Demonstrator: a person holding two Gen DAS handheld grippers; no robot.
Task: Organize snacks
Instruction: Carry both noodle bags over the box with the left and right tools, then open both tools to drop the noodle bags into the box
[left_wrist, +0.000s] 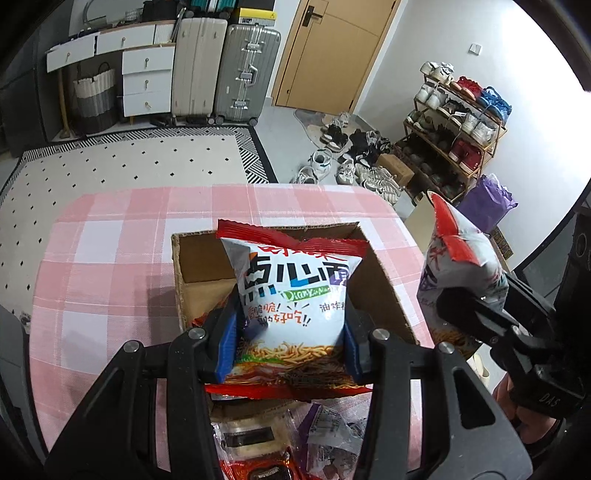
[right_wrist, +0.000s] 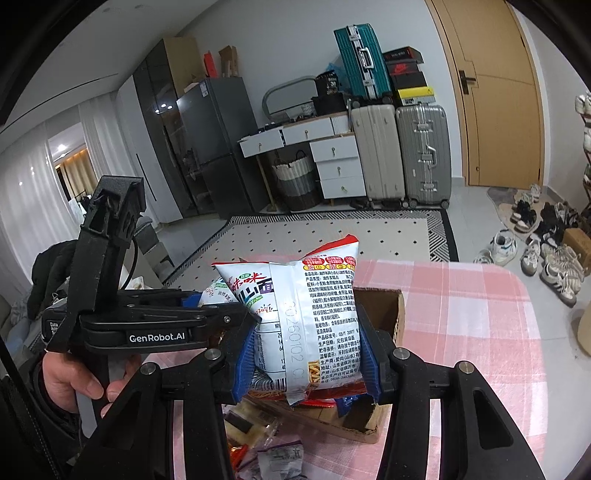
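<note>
Both tools loaded: left tool (left_wrist: 291, 343) clamps a noodle snack bag (left_wrist: 295, 295) over the cardboard box (left_wrist: 192, 273); right tool (right_wrist: 308, 363) clamps a second bag (right_wrist: 310, 314), box at its 3 o'clock. Step: carry-to-box. Next: lower, release inside; loose snacks (left_wrist: 258, 439) remain at 6 o'clock on bench (left_wrist: 96, 258).

Cardboard box (left_wrist: 192, 273) on table (left_wrist: 99, 258); loose snack packets (left_wrist: 332, 432) before it.

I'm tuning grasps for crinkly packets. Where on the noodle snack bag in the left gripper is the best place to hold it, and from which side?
Grip the noodle snack bag across its lower body, just above the bottom seal, coming from below with a pad on each side edge. The left gripper does so: the puffed bag pinches in there and stands upright over the cardboard box.
</note>
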